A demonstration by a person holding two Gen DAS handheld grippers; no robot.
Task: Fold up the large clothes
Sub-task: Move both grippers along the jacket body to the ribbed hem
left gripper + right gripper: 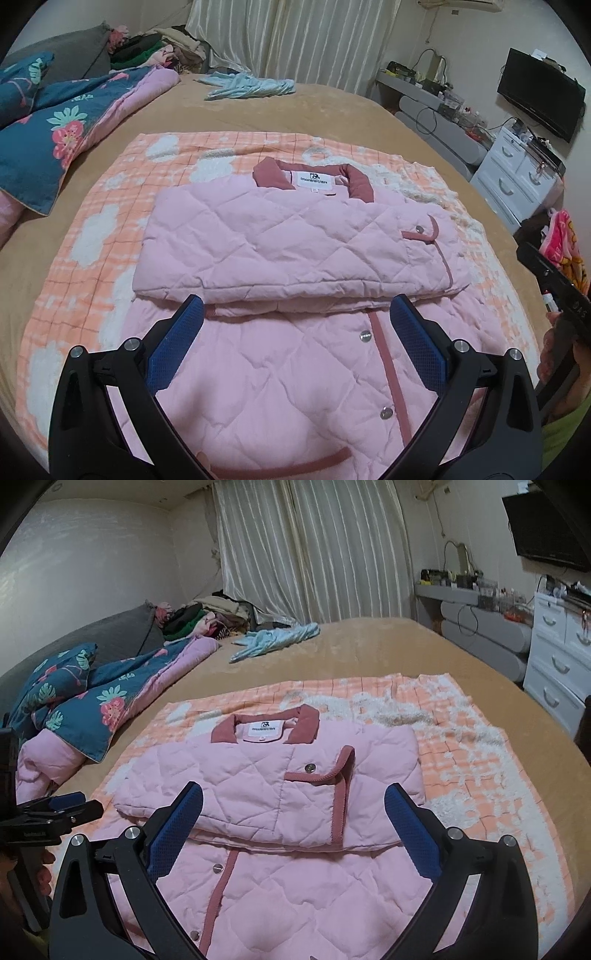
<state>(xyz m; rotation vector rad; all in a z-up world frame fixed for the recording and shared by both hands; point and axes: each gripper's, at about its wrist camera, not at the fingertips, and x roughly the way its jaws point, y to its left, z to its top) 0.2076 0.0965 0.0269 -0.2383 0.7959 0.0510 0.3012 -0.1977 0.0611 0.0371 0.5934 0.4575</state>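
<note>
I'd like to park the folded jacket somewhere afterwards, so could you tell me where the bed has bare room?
Free: the tan bedspread between the checked blanket and the light blue garment, running toward the curtains. Also the right strip toward the white drawers. Crowded: the left side, under the floral quilt and the clothes pile. The pink jacket fills the blanket's middle.

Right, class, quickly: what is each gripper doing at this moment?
Left gripper: open, holding nothing, above the pink quilted jacket.
Right gripper: open, holding nothing.
</note>
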